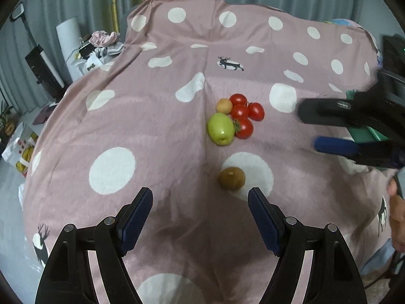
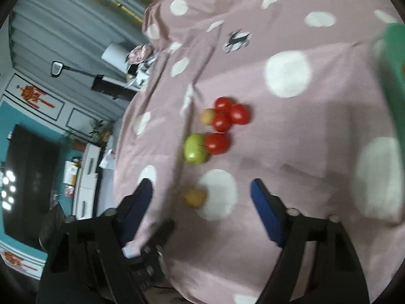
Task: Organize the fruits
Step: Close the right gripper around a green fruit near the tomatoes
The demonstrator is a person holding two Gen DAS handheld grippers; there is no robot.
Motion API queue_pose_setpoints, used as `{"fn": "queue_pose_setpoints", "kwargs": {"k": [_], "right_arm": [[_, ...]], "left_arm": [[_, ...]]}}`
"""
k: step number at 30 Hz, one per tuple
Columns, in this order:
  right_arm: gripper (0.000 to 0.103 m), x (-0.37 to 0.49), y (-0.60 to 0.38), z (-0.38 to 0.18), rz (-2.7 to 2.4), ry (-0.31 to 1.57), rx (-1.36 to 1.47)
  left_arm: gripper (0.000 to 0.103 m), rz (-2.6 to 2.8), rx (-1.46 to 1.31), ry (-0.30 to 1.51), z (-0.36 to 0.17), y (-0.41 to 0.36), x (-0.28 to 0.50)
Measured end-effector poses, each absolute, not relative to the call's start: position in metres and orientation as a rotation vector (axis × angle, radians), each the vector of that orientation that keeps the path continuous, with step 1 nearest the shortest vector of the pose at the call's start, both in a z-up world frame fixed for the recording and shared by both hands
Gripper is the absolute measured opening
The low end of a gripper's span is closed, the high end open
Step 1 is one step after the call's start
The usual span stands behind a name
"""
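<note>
On the pink polka-dot cloth [image 1: 152,126] lie several red tomatoes [image 1: 243,112], a green apple [image 1: 220,128], a small peach-coloured fruit [image 1: 224,106] and a brown kiwi [image 1: 231,178]. My left gripper [image 1: 200,215] is open and empty, just short of the kiwi. My right gripper [image 1: 307,129] comes in from the right, open and empty, beside the tomatoes. In the right wrist view the right gripper [image 2: 202,207] is open above the kiwi [image 2: 195,197], with the apple [image 2: 195,148] and tomatoes [image 2: 227,119] beyond.
A green container [image 2: 395,71] shows blurred at the right edge. Clutter, a white roll [image 1: 68,43] and a vacuum stand past the cloth's left edge. Grey curtains hang behind. The cloth [image 2: 291,139] drops off at left and front.
</note>
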State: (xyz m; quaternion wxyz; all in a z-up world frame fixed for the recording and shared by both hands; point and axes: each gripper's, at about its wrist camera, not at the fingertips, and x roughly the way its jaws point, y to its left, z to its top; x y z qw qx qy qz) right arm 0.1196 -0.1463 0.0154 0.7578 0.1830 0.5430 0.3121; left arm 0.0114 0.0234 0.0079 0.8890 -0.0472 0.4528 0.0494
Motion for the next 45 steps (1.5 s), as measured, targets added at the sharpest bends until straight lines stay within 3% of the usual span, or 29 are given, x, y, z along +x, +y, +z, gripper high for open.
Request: {"fn": "queue_pose_setpoints", "kwargs": {"k": [8, 13, 15, 16, 21, 34, 45], "right_arm": [[0.066, 0.149, -0.105, -0.013, 0.688, 1.218, 0.524], [0.052, 0.164, -0.086, -0.033, 0.715, 1.271, 0.582], [0.038, 0.168, -0.083, -0.042, 0.678, 1.291, 0.546], [0.036, 0.17, -0.082, -0.047, 0.683, 1.301, 0.561], [0.036, 0.17, -0.097, -0.054, 0.697, 1.295, 0.664], [0.036, 0.149, -0.136, -0.018, 0.622, 1.25, 0.518], [0.036, 0.111, -0.182, -0.014, 0.517, 1.299, 0.327]], "left_arm": [[0.078, 0.101, -0.075, 0.958, 0.007, 0.028, 0.01], [0.078, 0.133, -0.072, 0.979, 0.004, 0.04, 0.01], [0.078, 0.141, -0.086, 0.988, 0.003, 0.046, 0.01], [0.078, 0.142, -0.095, 0.995, 0.001, 0.049, 0.011], [0.078, 0.16, -0.133, 1.022, -0.003, 0.055, 0.014], [0.078, 0.083, -0.252, 0.951, 0.007, 0.033, 0.016], [0.078, -0.024, -0.047, 0.878, 0.01, -0.038, 0.006]]}}
